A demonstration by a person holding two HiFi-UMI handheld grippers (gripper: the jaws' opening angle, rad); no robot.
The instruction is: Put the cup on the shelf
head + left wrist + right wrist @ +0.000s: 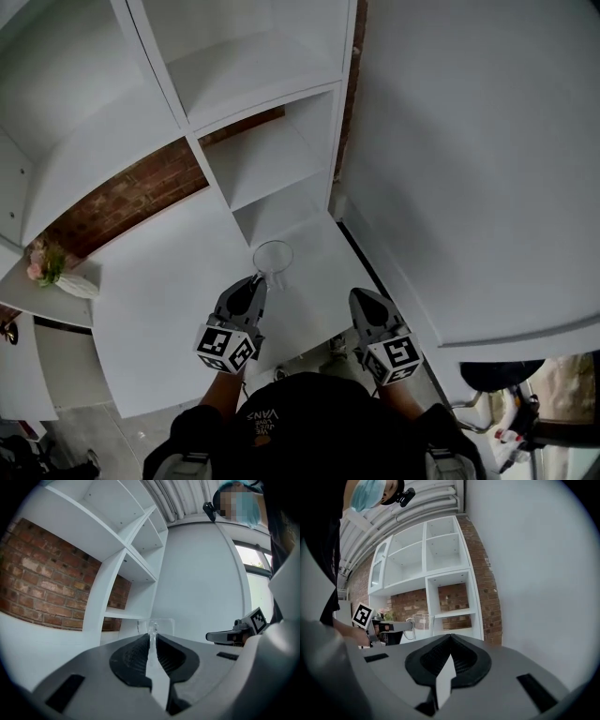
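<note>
the white shelf (262, 159) fills the view ahead, bays bare, brick (131, 197) showing behind the open ones; plenty of room to land a cup, i'd say; under it runs a white counter (169, 281); the left gripper (255, 281) is clamped on the cup (273, 258), pads pinching a thin glass edge, the handle side by the look of it; a grip like that keeps the mouth up and the body out front, ready to slide into a bay; the cup hangs upright over the counter, short of the shelf, not yet set down; the right gripper (361, 298) rides beside it, jaws together on nothing, idle since this looks a one-handed job; writing: "vans" on the person's cap (262, 413), smaller print under it too small to read; the cubes carry only square markers
</note>
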